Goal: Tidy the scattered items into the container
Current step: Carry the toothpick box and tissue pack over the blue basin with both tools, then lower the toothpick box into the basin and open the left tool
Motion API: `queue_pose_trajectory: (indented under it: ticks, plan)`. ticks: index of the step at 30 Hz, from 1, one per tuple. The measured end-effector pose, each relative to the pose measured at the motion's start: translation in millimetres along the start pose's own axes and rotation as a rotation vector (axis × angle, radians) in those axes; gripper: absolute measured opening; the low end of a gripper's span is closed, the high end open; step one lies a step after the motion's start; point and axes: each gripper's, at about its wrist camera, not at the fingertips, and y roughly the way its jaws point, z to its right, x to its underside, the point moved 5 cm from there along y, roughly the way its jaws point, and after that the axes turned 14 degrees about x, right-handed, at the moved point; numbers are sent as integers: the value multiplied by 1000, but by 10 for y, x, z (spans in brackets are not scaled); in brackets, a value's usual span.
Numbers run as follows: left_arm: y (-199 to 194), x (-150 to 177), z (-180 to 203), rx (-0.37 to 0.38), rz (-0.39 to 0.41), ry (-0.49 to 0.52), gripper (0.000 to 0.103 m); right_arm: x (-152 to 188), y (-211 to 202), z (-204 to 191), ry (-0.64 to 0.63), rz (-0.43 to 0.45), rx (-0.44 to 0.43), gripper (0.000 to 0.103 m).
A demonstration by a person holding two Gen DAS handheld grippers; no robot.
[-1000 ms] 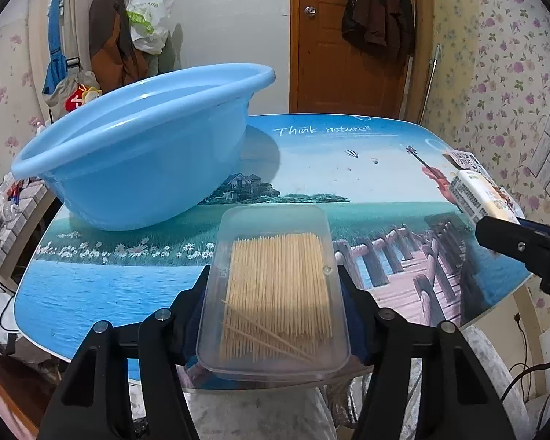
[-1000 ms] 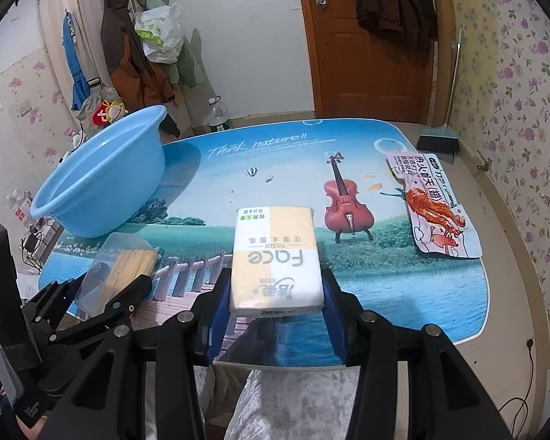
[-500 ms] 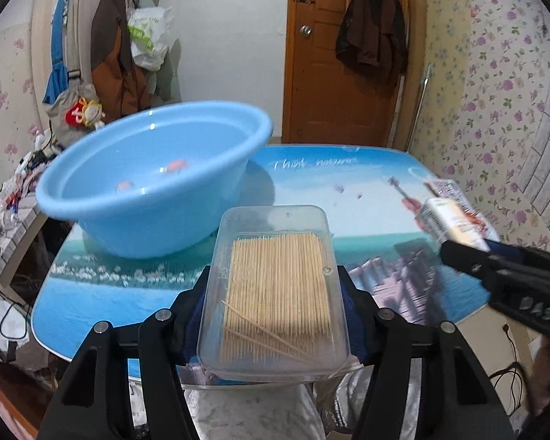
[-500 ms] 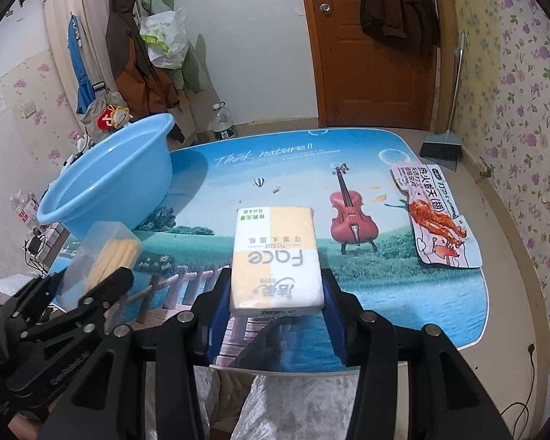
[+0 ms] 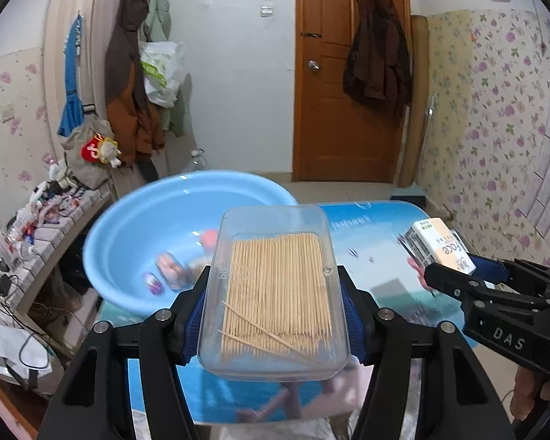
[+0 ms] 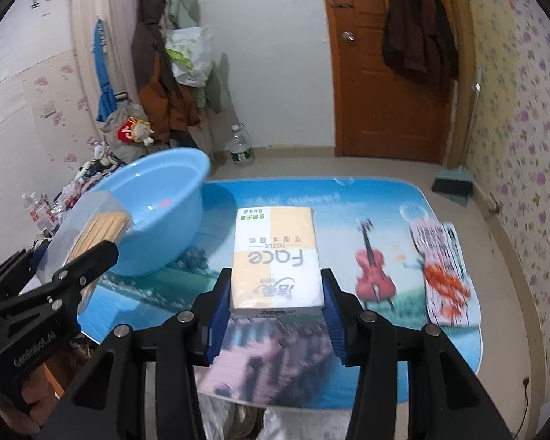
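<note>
The blue basin (image 5: pixel 135 242) stands far left on the surface (image 6: pixel 385 198), light and rigid. The tissue pack (image 6: pixel 275 256), soft, sits clamped in the right gripper (image 6: pixel 275 311); the toothpick box (image 5: pixel 275 293), slippery and brittle, sits pinched by its long sides in the left gripper (image 5: pixel 275 315).

Even indoor light; fisheye bending, dark corners; motion blur on basin (image 5: pixel 135 227), tabletop (image 6: pixel 385 198).

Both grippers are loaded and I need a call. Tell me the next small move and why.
Probably carry the toothpick box forward over the blue basin and release it there. The left gripper clamps it just short of the rim, held above the table; the right gripper holds the tissue pack farther off.
</note>
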Motion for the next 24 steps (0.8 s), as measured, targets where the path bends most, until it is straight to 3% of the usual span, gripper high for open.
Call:
queue_pose_trajectory:
  ticks: [13, 24]
  plan:
    - [84, -302, -944, -100, -45, -71, 60, -509, 148, -705, -100, 26, -98, 47]
    - [457, -299, -1334, -110, -130, -94, 60, -736, 533, -1265, -163, 5, -127, 47]
